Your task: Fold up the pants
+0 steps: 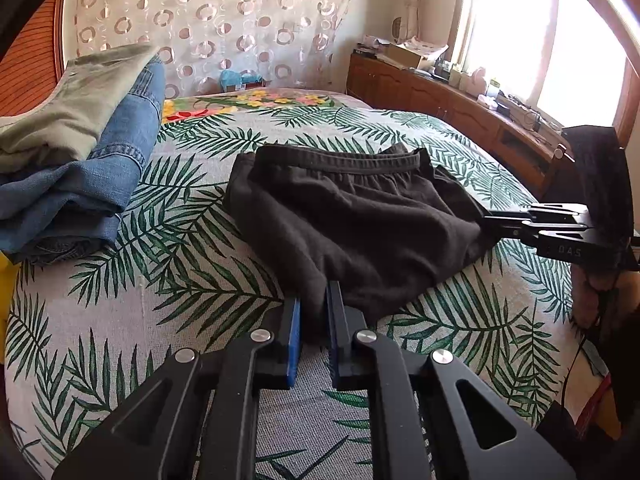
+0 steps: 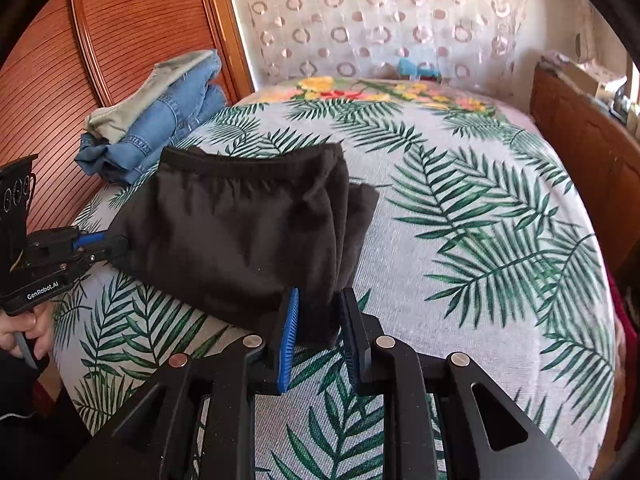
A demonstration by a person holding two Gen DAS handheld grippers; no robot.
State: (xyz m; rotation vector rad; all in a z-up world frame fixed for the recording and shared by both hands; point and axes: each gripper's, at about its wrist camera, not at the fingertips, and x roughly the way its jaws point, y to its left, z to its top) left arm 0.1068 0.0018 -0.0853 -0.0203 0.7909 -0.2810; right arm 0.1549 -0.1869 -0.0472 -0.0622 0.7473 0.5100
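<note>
Black pants lie folded on the leaf-print bedspread, elastic waistband on the far side. My left gripper pinches their near edge, black cloth filling the narrow gap between its blue pads. The right gripper comes in from the right and bites the pants' right corner. In the right wrist view the pants spread to the left. The right gripper has a thick fold of their near corner between its pads, and the left gripper clamps the left edge.
Folded blue jeans under an olive garment are stacked at the bed's left side, beside a slatted wooden panel. A wooden cabinet with clutter runs along the right under a bright window. A hand grips the left handle.
</note>
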